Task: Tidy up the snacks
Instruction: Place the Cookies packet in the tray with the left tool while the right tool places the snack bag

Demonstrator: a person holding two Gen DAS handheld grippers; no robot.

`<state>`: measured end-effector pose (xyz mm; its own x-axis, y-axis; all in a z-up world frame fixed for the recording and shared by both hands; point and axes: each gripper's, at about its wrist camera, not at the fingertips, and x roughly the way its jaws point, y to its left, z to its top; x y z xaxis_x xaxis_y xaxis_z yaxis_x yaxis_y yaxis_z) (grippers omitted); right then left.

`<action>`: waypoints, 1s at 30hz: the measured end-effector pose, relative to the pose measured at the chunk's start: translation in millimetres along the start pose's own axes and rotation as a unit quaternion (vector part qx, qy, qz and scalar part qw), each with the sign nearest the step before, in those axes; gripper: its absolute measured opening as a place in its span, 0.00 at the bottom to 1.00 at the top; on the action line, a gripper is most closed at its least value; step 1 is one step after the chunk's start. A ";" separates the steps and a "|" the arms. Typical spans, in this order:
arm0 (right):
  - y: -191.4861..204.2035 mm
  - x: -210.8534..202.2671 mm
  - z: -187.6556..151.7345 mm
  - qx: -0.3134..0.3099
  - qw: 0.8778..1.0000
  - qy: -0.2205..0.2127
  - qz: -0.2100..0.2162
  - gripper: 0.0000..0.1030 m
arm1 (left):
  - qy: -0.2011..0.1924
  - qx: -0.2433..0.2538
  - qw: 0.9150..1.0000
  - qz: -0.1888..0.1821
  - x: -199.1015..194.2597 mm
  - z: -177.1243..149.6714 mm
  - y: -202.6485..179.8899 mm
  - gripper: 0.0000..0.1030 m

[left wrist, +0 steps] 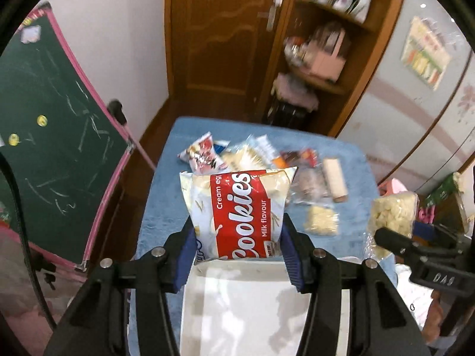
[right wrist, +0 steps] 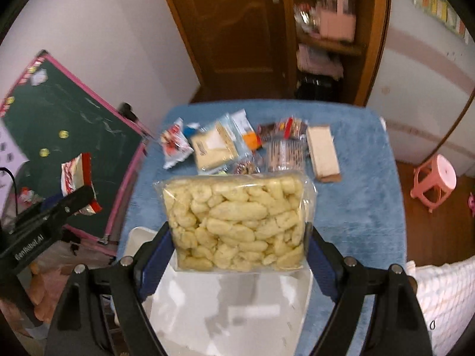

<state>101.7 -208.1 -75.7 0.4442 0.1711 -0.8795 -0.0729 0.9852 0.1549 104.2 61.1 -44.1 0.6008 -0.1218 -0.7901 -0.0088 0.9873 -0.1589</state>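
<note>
The left gripper [left wrist: 237, 246] clamps a cookie bag [left wrist: 237, 213]. The right gripper [right wrist: 239, 249], jaws wide, grips a puff bag [right wrist: 237, 219]. A white tray [right wrist: 231, 311] lies at six o'clock below both, loose snacks [right wrist: 237, 145] at twelve.

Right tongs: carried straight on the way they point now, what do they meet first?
Probably the white tray below the held puffed-snack bag; depth is unclear, so it could be the blue tablecloth beyond.

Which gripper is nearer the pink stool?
Right. The right gripper, shut on the puffs bag, is on the side of the table towards the pink stool; the left gripper, shut on the cookies bag, is further over.
</note>
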 end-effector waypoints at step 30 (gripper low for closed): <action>19.6 -29.5 -95.8 0.021 0.997 0.071 -0.017 0.83 | 0.074 0.040 0.996 -0.004 -30.8 -106.1 -48.9 0.90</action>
<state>1.6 -193.4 -89.8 0.3148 0.1396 -0.9389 -0.0204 0.9899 0.1403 1.4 5.7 -74.8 0.4761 -0.1377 -0.8685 0.0626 0.9905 -0.1228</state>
